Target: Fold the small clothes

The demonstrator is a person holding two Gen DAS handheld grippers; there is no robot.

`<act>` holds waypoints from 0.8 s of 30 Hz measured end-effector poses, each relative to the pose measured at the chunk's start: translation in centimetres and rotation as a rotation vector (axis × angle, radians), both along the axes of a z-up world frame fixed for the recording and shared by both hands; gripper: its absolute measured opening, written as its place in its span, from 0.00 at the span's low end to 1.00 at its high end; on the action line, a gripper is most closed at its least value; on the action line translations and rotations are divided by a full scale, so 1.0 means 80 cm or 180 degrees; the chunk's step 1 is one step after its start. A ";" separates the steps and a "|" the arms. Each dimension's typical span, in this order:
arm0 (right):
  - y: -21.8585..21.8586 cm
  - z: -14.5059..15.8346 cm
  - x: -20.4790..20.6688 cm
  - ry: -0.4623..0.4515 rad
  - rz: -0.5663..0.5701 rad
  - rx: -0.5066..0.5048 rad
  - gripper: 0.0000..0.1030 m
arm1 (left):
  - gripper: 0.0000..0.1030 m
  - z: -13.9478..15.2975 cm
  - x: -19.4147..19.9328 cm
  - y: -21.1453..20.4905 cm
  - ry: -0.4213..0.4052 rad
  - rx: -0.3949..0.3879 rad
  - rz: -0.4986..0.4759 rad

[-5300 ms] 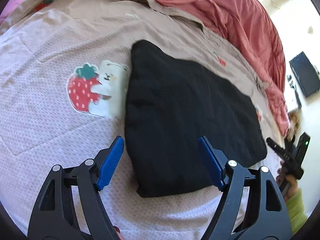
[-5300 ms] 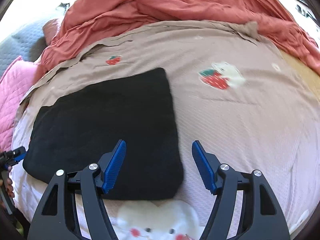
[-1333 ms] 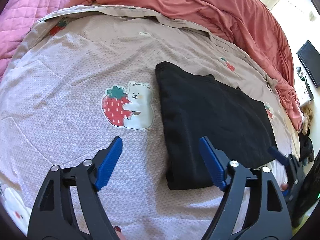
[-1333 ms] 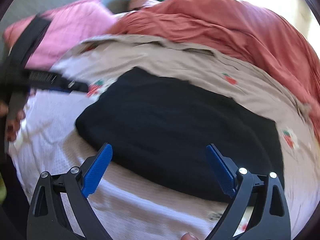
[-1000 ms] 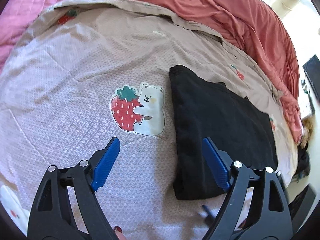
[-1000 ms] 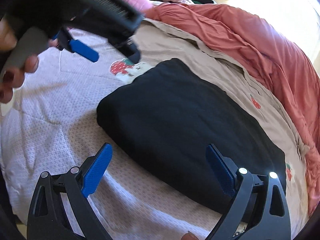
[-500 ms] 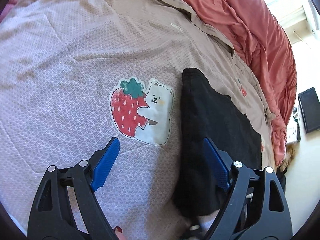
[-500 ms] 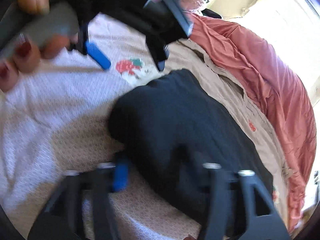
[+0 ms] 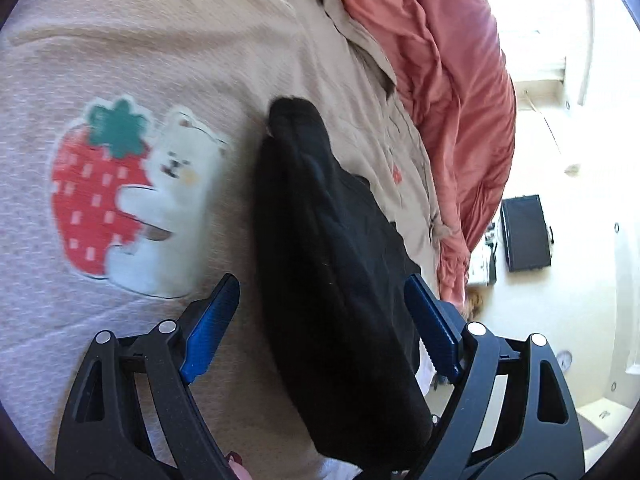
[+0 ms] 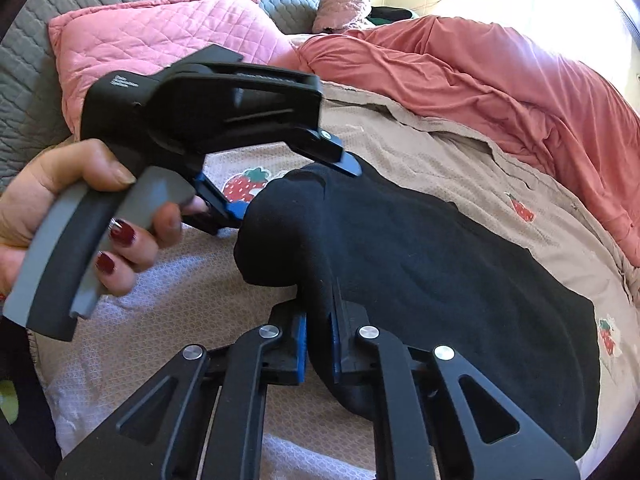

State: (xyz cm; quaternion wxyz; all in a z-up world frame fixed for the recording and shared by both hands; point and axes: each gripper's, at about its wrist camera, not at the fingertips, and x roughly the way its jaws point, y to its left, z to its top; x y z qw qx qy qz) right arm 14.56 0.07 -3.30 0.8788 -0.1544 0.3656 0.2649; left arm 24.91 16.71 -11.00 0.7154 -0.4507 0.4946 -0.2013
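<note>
Strawberry-and-bear print (image 9: 132, 196) smeared by motion blur in the left wrist view, mostly hidden behind the left gripper (image 10: 294, 190) in the right wrist view. Near end of the black cloth (image 9: 340, 280) cut off by the lower edge, behind the gripper frame. Pinched fold buried between the right gripper (image 10: 318, 344) pads. Dark screen (image 9: 524, 236) and floor clutter beside it too small to identify. Hand (image 10: 72, 216) cropped at the left edge.

Black plastic grippers (image 10: 318, 346) with blue ridged pads (image 9: 210, 330), silver screws (image 10: 369, 332), a grey handle (image 10: 68, 256); dark red nail polish (image 10: 122, 233)
</note>
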 end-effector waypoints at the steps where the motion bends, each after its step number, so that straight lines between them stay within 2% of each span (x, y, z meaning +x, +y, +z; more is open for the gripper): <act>1: -0.001 0.000 -0.005 0.0002 -0.0006 0.0011 0.08 | 0.75 0.000 0.001 -0.003 -0.0003 0.0024 -0.0014; 2: -0.001 0.001 -0.004 0.0008 -0.0011 0.0023 0.08 | 0.73 -0.001 0.003 -0.006 0.0003 0.0041 -0.0021; 3: -0.001 0.000 -0.006 0.0019 -0.0015 0.0028 0.08 | 0.64 -0.003 0.005 -0.011 0.0005 0.0033 -0.0037; 4: -0.002 -0.001 -0.005 0.0029 -0.0018 0.0029 0.08 | 0.48 -0.004 0.006 -0.014 -0.0006 0.0006 -0.0053; 6: -0.001 -0.002 -0.007 0.0040 -0.0025 0.0025 0.08 | 0.45 -0.001 0.007 -0.022 -0.0033 0.0141 -0.0101; 8: -0.001 -0.004 -0.007 0.0051 -0.0036 0.0023 0.08 | 0.38 0.006 0.008 -0.028 -0.0094 0.0259 -0.0128; 10: -0.002 -0.003 -0.008 0.0043 -0.0055 0.0042 0.08 | 0.27 0.014 0.007 -0.031 -0.0156 0.0309 -0.0124; 12: -0.006 0.001 -0.011 0.0023 -0.0072 0.0067 0.08 | 0.24 0.031 0.005 -0.038 -0.0291 0.0392 -0.0137; 17: -0.033 0.019 -0.017 -0.0049 -0.0145 0.0191 0.07 | 0.24 0.069 -0.006 -0.060 -0.0577 0.0483 -0.0187; 21: -0.067 0.035 -0.024 -0.0071 -0.0267 0.0308 0.07 | 0.24 0.089 -0.014 -0.090 -0.0643 0.0364 -0.0178; 24: -0.098 0.044 -0.027 -0.0085 -0.0399 0.0412 0.07 | 0.24 0.108 -0.014 -0.128 -0.0712 0.0507 -0.0247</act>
